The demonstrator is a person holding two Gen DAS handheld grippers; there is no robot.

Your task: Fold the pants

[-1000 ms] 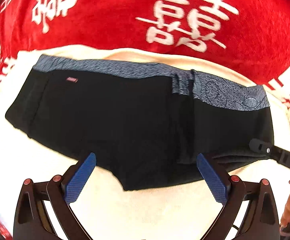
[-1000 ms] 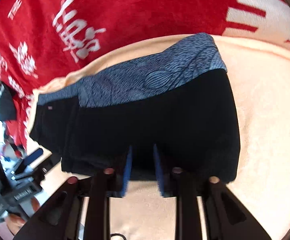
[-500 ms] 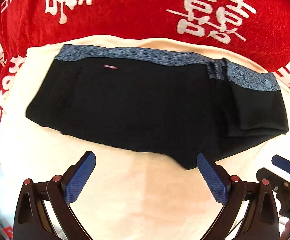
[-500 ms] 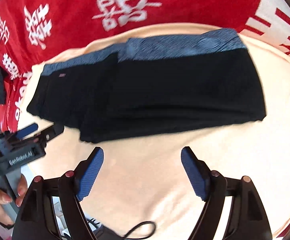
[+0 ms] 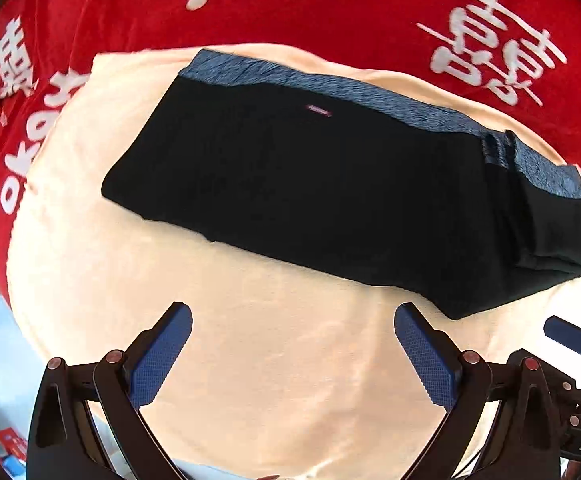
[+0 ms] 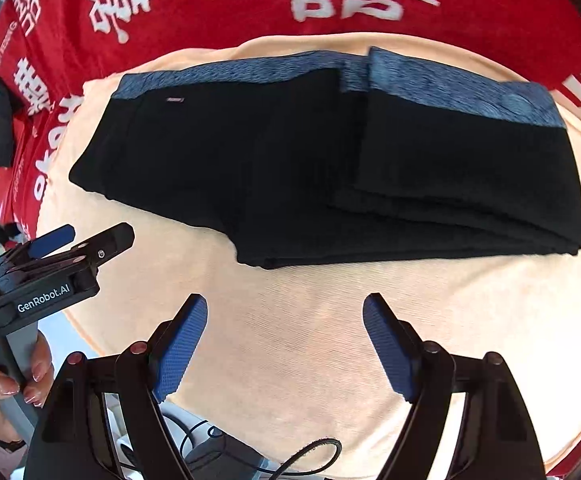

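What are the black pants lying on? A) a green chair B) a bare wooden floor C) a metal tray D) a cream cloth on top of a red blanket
D: the pants lie flat on a cream cloth, and a red blanket with white characters shows beyond its edge.

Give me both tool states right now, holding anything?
Left tool: open, empty, above the cream cloth, short of the black pants.
Right tool: open, empty, clear of the pants.

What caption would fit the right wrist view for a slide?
Open right gripper above the cream cloth, clear of the black pants, whose right part is folded over.
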